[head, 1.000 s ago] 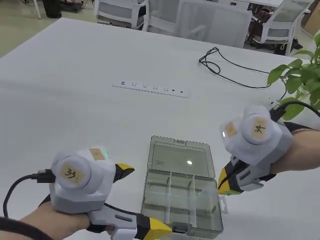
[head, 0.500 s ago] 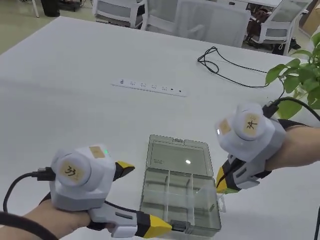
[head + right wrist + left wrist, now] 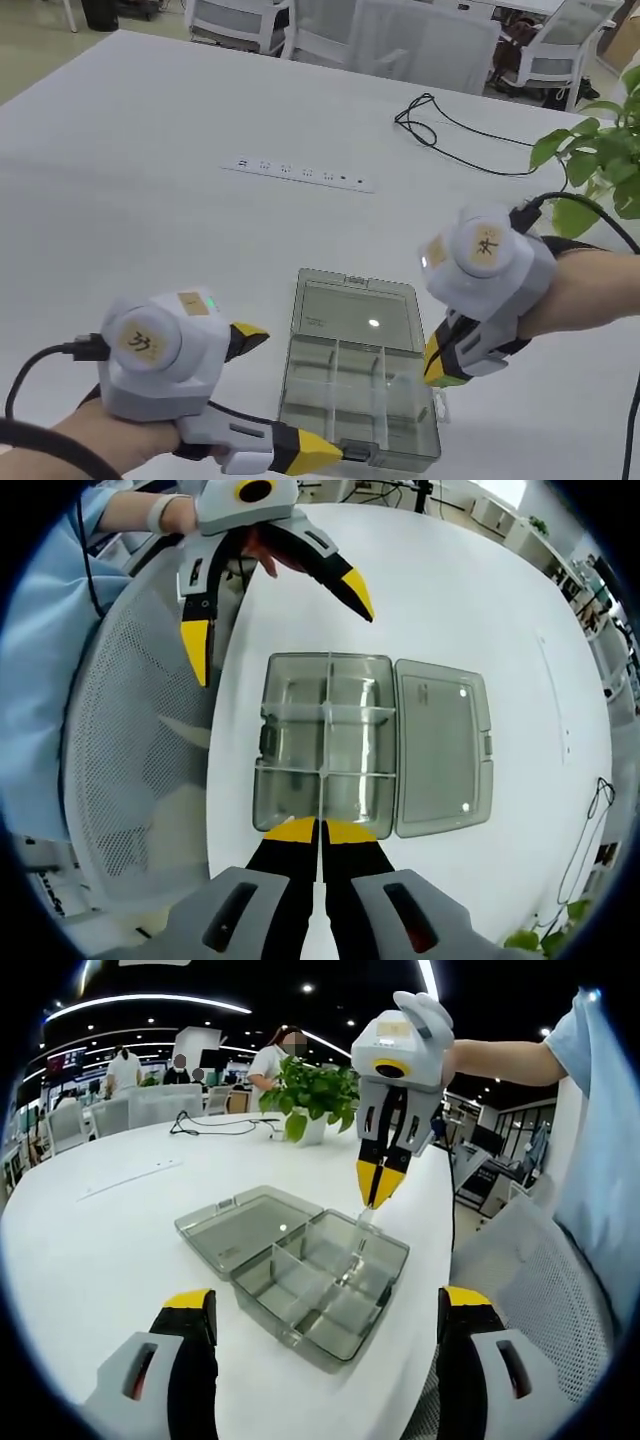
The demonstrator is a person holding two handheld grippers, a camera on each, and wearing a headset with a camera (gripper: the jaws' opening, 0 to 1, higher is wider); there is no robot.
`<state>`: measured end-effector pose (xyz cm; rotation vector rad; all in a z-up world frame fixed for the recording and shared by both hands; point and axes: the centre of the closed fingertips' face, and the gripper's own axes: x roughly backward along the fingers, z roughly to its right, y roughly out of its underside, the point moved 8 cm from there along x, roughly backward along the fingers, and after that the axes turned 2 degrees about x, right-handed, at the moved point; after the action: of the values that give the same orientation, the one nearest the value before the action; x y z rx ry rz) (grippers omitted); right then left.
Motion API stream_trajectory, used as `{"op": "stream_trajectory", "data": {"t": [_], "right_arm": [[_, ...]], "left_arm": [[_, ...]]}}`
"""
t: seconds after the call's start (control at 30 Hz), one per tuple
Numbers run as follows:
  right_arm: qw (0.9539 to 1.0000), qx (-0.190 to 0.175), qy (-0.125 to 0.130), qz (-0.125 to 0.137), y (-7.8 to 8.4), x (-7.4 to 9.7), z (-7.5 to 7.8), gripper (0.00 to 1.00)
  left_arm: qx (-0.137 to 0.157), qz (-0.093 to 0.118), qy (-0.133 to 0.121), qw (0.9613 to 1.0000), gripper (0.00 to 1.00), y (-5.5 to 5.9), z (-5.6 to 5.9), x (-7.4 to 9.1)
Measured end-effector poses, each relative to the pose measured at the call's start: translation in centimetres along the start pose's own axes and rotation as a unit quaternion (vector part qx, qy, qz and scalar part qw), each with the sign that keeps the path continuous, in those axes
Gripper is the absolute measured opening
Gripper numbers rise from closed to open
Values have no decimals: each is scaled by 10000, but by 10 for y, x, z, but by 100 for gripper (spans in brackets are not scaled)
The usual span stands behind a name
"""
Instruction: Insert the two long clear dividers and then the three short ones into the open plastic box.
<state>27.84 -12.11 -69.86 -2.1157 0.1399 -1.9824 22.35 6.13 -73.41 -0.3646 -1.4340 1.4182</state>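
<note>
The open smoky plastic box (image 3: 292,385) lies on the white table with its lid (image 3: 358,315) flat behind it. Clear dividers split its inside into several cells. My right gripper (image 3: 435,368) hangs over the box's right edge, shut on a thin clear divider (image 3: 362,1225) that points down into the box (image 3: 300,1335). In the right gripper view my right gripper (image 3: 322,830) looks down on the box (image 3: 262,745), with the divider (image 3: 321,800) edge-on between its tips. My left gripper (image 3: 282,395) stands open at the box's left side, holding nothing. It is the open pair (image 3: 278,620) beyond the box.
A white power strip (image 3: 300,172) lies mid-table, with a black cable (image 3: 450,130) behind it to the right. A green plant (image 3: 600,150) stands at the right edge and chairs (image 3: 420,45) line the far side. A mesh chair (image 3: 140,730) sits by the near table edge.
My right gripper has drifted a little left with the divider, closer over the box's right side. The left gripper has stayed where it was, still open.
</note>
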Motion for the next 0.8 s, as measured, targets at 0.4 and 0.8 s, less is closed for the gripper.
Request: {"op": "stream_trajectory", "data": {"t": [0.4,0.8], "right_arm": [[9999,-81,-110,-6,5,-8,2,2],[9998,-128,-138,-10,8,-22,2,2]], "left_arm": [[30,-28,-52,10000,92,3,-2,4],[43,-51,-33,10000,91,4,-1,5]]}}
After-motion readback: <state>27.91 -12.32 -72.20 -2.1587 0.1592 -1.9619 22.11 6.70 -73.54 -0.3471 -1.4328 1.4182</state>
